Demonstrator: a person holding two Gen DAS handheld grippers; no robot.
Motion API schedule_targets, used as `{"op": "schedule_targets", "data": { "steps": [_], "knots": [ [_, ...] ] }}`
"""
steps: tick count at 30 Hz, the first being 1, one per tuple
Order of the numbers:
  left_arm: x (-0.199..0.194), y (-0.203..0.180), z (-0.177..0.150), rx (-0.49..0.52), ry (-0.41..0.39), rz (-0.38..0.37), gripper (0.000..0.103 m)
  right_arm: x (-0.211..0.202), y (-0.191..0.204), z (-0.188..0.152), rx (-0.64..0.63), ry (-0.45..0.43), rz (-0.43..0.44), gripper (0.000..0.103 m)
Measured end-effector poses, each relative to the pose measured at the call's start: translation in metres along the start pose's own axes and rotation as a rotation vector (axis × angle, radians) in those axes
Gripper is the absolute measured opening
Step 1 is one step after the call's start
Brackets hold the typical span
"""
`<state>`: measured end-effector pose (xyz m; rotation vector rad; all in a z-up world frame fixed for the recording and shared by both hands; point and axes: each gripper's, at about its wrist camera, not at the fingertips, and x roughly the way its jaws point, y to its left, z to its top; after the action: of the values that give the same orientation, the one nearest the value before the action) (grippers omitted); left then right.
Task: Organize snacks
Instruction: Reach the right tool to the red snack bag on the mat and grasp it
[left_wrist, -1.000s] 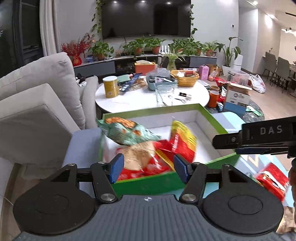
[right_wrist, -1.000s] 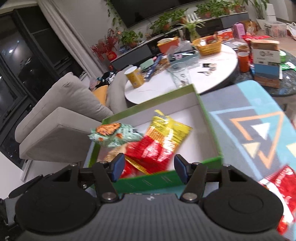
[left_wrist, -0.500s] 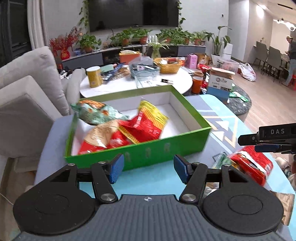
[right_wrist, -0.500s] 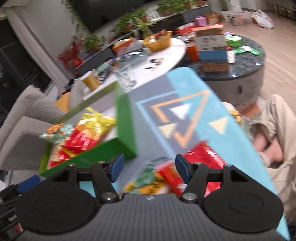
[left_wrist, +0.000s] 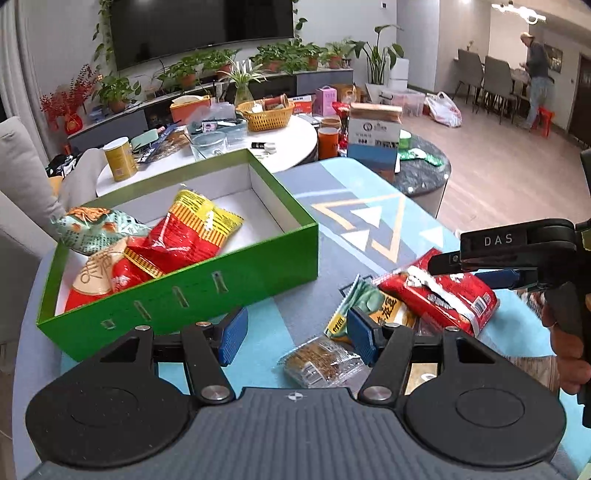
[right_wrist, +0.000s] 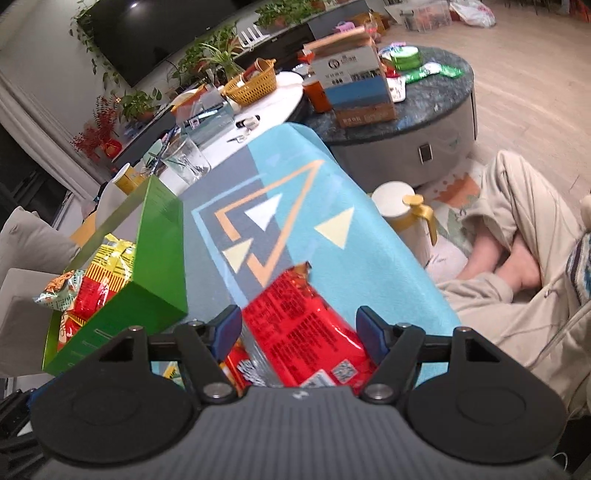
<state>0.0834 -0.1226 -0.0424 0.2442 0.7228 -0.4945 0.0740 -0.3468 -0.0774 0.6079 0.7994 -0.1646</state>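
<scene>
Blue patterned desk (left_wrist: 369, 206) is carrying my green box (left_wrist: 229, 280) at 10 o'clock, holding snack bags (left_wrist: 184, 236). Left hand-held gripper (left_wrist: 295, 332) is hanging apart; right hand-held gripper (right_wrist: 299, 332) is opening around the red packet (right_wrist: 295, 325).

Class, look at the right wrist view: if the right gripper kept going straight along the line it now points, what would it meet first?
Most likely the red snack packet, which lies between the opening jaws of the right gripper on the blue patterned cloth. The pads do not seem to press it, though depth is hard to judge here.
</scene>
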Motion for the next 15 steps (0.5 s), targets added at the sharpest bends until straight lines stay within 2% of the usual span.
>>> {"op": "schedule_targets", "data": {
  "steps": [3,7,15],
  "knots": [
    [0.004,0.002,-0.003,-0.015,0.015,-0.004,0.057,0.0,0.007,-0.004,-0.062,-0.008,-0.014,0.043],
    [0.006,0.008,-0.005,-0.041,0.021,0.005,0.057,0.002,0.018,-0.01,-0.098,0.018,0.032,0.037],
    [0.001,0.021,-0.012,-0.083,0.031,-0.007,0.057,0.011,0.058,-0.034,-0.149,0.094,0.111,0.037]
  ]
}}
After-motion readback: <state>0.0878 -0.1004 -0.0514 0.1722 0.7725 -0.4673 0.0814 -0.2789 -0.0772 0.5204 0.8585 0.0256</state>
